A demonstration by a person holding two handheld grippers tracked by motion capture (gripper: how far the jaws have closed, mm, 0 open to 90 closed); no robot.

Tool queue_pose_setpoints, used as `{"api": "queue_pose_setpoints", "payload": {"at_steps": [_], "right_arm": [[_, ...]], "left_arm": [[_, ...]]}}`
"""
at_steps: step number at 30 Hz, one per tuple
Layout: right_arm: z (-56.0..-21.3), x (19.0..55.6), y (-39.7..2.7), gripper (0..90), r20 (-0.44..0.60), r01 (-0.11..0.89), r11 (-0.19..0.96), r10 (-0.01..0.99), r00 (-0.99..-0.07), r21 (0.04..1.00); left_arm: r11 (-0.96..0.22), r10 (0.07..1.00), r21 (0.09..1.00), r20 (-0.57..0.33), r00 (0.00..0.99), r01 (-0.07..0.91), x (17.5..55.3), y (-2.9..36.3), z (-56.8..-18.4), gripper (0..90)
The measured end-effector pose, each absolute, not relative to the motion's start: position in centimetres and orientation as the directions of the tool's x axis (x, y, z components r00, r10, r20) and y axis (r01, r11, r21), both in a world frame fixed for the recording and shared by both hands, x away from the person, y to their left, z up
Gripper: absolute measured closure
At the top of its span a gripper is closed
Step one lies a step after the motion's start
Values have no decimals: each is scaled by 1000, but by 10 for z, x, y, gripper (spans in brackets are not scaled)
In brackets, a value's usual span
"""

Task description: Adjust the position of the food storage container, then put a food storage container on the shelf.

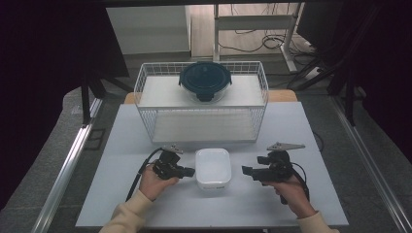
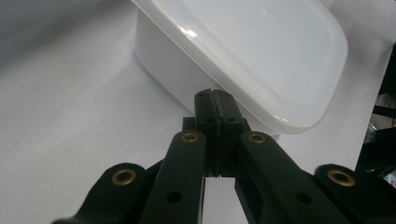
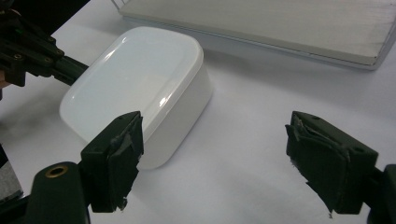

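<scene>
A white rectangular container [image 1: 213, 167] with a lid lies on the table between my two grippers. My left gripper [image 1: 190, 171] points at its left side. In the left gripper view that gripper [image 2: 215, 97] has its jaws pressed together with nothing between them, and the tips rest at the container [image 2: 261, 51] wall just under the lid's rim. My right gripper [image 1: 247, 171] stands a short way off the container's right side. Its jaws [image 3: 215, 158] are wide open and hold nothing, with the container [image 3: 135, 84] ahead and to the left of them.
A white wire rack [image 1: 201, 104] stands behind the container. On its top shelf sits a glass bowl with a dark blue lid [image 1: 205, 80]. The rack's lower shelf [image 3: 280, 23] lies just beyond the container. Bare table spreads in front of both hands.
</scene>
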State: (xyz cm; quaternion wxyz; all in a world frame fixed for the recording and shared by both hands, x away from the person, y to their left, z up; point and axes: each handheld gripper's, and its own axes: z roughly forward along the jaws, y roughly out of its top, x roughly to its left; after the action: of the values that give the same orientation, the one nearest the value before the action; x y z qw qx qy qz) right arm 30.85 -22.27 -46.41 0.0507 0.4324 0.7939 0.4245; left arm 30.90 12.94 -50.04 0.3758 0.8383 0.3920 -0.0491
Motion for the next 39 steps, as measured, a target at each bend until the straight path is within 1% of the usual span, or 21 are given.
{"api": "queue_pose_setpoints", "payload": {"at_steps": [5,6,8,10,11,12,13,15,17,19,20,26,30,31,36,39], "right_arm": [[-464,309,-224,187,287,644,261,732,-618,719],[-464,309,-225,187,289,646,260,732,-616,718],[-462,309,-226,189,291,642,251,732,-615,725],[-461,309,-227,190,290,640,251,732,-616,726],[-460,309,-227,192,284,630,249,731,-620,735],[-460,309,-227,192,284,630,249,731,-620,735],[-459,309,-228,194,287,631,245,731,-619,736],[-458,309,-228,201,295,629,236,727,-620,740],[-458,309,-229,205,301,630,236,720,-625,740],[-456,308,-228,213,302,623,238,713,-633,745],[-455,308,-228,219,302,623,239,712,-634,745],[-457,309,-228,255,323,631,240,696,-642,737],[-456,310,-228,268,329,638,237,697,-637,733],[-456,310,-229,271,333,641,234,697,-634,731],[-455,311,-229,282,334,648,234,704,-627,724],[-454,312,-228,303,339,653,228,707,-621,722]], "left_arm": [[-402,620,594,-382,685,696,308,130,-500,900],[-389,625,599,-386,678,700,309,132,-498,899],[-373,649,613,-364,668,697,309,140,-493,899],[-322,663,640,-374,649,698,308,151,-487,898],[-268,683,666,-379,625,697,305,156,-482,832],[-268,683,666,-379,625,697,305,156,-482,783],[-247,693,676,-378,614,695,304,158,-479,783],[-212,704,689,-383,598,693,300,161,-473,606],[-189,711,688,-396,581,701,298,163,-469,483],[-149,715,686,-422,557,712,297,166,-466,397],[-149,715,686,-422,557,712,297,166,-466,383],[-132,726,682,-427,538,720,298,172,-467,354],[-130,723,676,-436,536,725,298,173,-468,353],[-133,721,676,-435,539,725,298,172,-468,370],[-135,725,674,-433,536,727,296,170,-470,365],[-126,716,668,-451,533,734,297,167,-471,361]]}}
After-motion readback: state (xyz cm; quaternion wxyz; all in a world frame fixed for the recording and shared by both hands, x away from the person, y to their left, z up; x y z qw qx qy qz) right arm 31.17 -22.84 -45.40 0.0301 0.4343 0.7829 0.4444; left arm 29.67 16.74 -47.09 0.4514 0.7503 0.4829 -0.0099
